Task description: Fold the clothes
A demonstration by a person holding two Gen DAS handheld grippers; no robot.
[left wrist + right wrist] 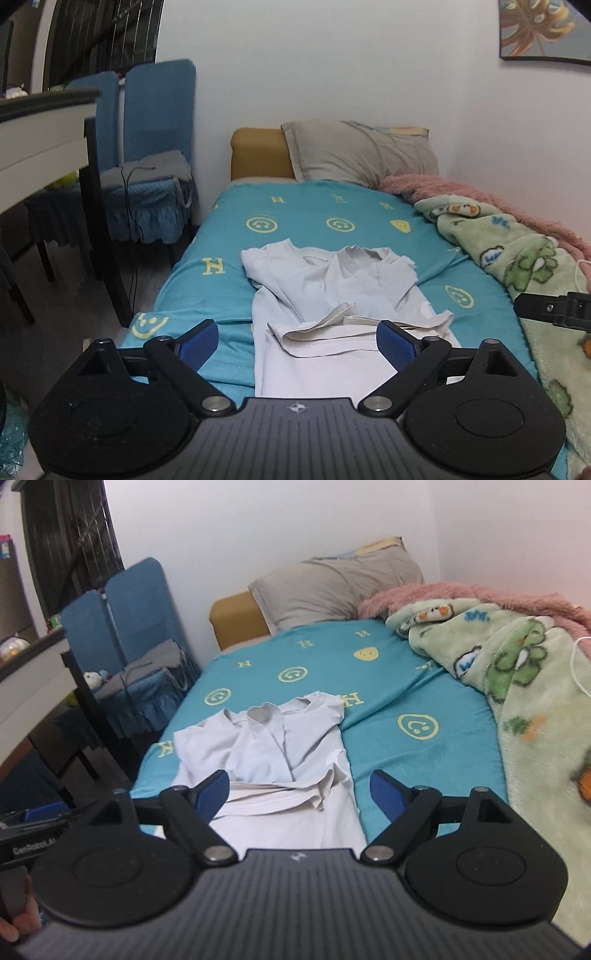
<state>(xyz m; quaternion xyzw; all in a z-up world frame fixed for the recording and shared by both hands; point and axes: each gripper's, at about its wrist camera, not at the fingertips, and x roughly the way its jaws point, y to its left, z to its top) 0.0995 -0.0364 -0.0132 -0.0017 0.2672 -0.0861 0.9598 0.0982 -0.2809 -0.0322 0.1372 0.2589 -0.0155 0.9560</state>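
Note:
A pale grey-white shirt (332,295) lies partly folded on the teal bed sheet (295,214), sleeves turned in over its body, collar toward the pillow. It also shows in the right wrist view (280,753). My left gripper (297,341) is open and empty, hovering over the shirt's near hem. My right gripper (299,794) is open and empty over the shirt's near right edge. The right gripper's body shows at the right edge of the left wrist view (554,310). The left gripper shows at the left edge of the right wrist view (33,823).
A grey pillow (362,151) and a tan headboard (258,155) lie at the far end. A green cartoon blanket (535,686) and a pink blanket (443,594) fill the bed's right side. Blue chairs (155,147) and a white table (40,129) stand left.

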